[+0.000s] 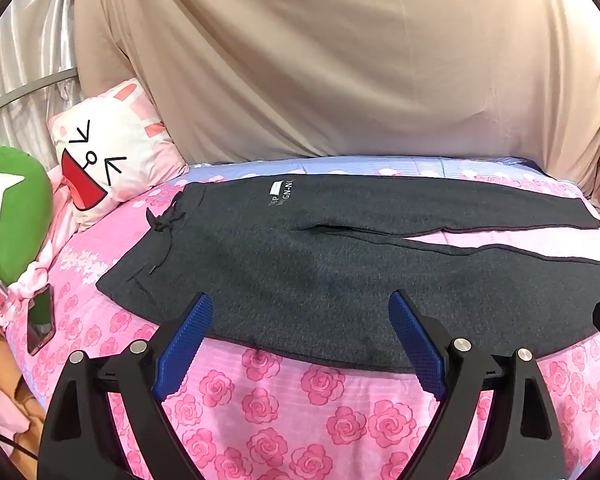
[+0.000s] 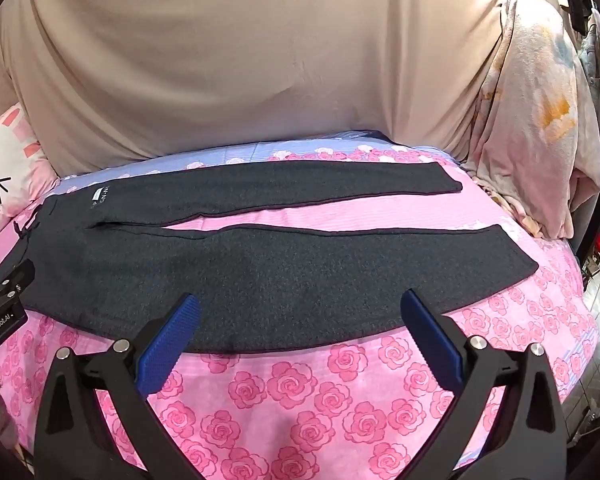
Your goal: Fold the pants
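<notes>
We see dark grey pants (image 1: 340,264) flat on bed (image 1: 292,408), legs apart; left claw (image 1: 300,300) & right claw (image 2: 300,300) both wide open, holding nothing.

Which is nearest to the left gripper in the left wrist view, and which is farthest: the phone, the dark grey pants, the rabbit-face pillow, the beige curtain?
From the left gripper:
1. Dark grey pants, right under the fingertips.
2. Phone, left, on the pink sheet.
3. Rabbit-face pillow, far left corner.
4. Beige curtain, behind the bed.
</notes>
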Motion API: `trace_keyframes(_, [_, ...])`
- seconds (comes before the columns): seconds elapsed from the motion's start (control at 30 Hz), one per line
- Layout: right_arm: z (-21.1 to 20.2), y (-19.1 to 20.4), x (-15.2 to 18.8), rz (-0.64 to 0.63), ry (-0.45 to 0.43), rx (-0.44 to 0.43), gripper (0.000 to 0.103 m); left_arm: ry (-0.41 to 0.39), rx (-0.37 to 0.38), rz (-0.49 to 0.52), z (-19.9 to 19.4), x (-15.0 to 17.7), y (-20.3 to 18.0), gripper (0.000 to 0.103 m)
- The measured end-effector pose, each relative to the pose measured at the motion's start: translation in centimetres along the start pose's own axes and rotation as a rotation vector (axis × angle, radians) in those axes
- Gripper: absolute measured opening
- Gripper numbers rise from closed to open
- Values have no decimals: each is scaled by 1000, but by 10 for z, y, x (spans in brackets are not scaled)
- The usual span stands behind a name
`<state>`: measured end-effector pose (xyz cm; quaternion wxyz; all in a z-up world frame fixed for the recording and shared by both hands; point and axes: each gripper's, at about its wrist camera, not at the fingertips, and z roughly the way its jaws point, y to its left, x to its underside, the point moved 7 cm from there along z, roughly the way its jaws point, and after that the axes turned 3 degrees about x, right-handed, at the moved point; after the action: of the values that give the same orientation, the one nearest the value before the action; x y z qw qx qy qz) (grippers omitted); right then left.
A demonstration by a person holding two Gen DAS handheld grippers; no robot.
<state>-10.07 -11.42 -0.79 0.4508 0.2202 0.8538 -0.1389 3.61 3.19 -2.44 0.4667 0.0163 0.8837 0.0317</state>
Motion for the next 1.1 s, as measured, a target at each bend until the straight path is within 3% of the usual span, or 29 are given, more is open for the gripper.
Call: trace_keyframes(1.1, [1, 2, 3, -2, -1, 2, 98, 5, -2, 8, 2, 6, -1, 88])
